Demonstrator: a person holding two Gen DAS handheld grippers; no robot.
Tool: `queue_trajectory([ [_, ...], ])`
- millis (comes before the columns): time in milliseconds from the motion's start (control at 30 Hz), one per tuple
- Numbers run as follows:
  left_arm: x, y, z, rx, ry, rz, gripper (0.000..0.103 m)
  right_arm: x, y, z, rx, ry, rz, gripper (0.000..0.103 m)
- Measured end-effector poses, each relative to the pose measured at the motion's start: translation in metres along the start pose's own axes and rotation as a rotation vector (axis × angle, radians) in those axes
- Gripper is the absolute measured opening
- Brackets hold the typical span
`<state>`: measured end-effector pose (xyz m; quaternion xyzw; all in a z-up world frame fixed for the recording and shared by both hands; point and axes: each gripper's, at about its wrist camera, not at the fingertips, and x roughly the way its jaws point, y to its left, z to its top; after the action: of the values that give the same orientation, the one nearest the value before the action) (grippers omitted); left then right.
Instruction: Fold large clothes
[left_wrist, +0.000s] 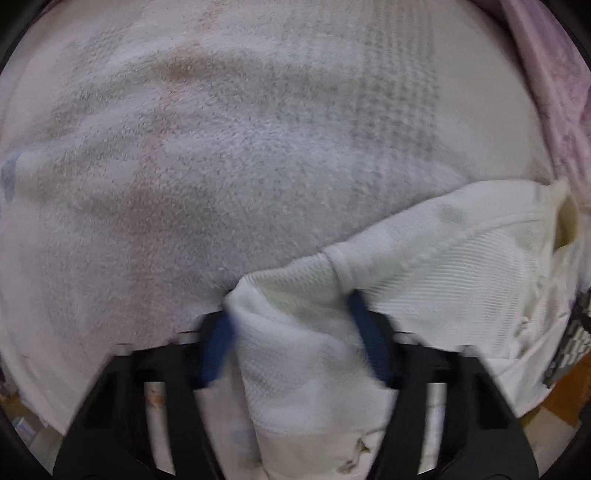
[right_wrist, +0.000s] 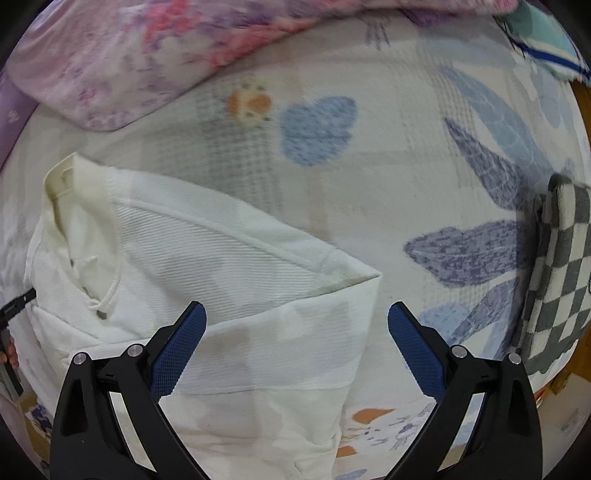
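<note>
While the left gripper clamps 1 bunched corner of the white garment, right gripper jaws stand open above it; folding appears partly done.

- The right gripper fills the lower frame, its blue-padded jaws standing wide apart, nothing pressed between them
- A white hooded garment lies left of centre, folded, its drawstring at the left
- A patterned blanket lies under it
- A pink floral pillow sits upper left
- A checkered cloth lies at the right edge
</note>
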<state>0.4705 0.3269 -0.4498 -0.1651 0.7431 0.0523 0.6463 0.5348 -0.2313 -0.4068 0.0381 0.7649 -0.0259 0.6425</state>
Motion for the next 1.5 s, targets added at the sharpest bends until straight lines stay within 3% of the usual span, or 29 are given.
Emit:
queue_trajectory([
  [33, -0.002, 0.001, 0.0, -0.012, 0.009, -0.006, 0.012, 0.003, -0.004, 0.003, 0.005, 0.014, 0.011, 0.095],
  [233, -0.017, -0.012, -0.005, 0.041, -0.023, 0.066, 0.011, 0.038, -0.037, 0.031, 0.066, 0.107, 0.092, 0.095],
  [400, -0.03, -0.009, -0.007, 0.014, -0.043, 0.064, 0.011, 0.074, -0.061, 0.045, 0.138, 0.212, 0.115, 0.095],
  [567, -0.034, -0.005, -0.006, 0.016, -0.047, 0.09, 0.011, 0.084, -0.066, 0.039, 0.146, 0.203, 0.143, 0.092],
  [667, -0.029, -0.019, -0.001, -0.012, -0.041, 0.09, 0.011, 0.081, -0.061, 0.031, 0.115, 0.196, 0.169, 0.063],
  [733, -0.028, -0.02, -0.002, -0.012, -0.044, 0.098, 0.011, 0.073, -0.061, 0.03, 0.134, 0.171, 0.262, 0.015],
  [800, -0.03, -0.022, -0.004, -0.015, -0.052, 0.108, 0.011, 0.066, -0.057, 0.028, 0.119, 0.144, 0.212, 0.006],
  [1133, -0.07, -0.031, -0.029, -0.017, -0.142, 0.134, 0.011, 0.007, -0.036, -0.01, 0.024, -0.053, 0.095, 0.005],
  [1500, -0.135, -0.038, -0.095, 0.019, -0.309, 0.166, 0.01, -0.08, -0.018, -0.082, -0.014, -0.27, 0.053, 0.004],
])
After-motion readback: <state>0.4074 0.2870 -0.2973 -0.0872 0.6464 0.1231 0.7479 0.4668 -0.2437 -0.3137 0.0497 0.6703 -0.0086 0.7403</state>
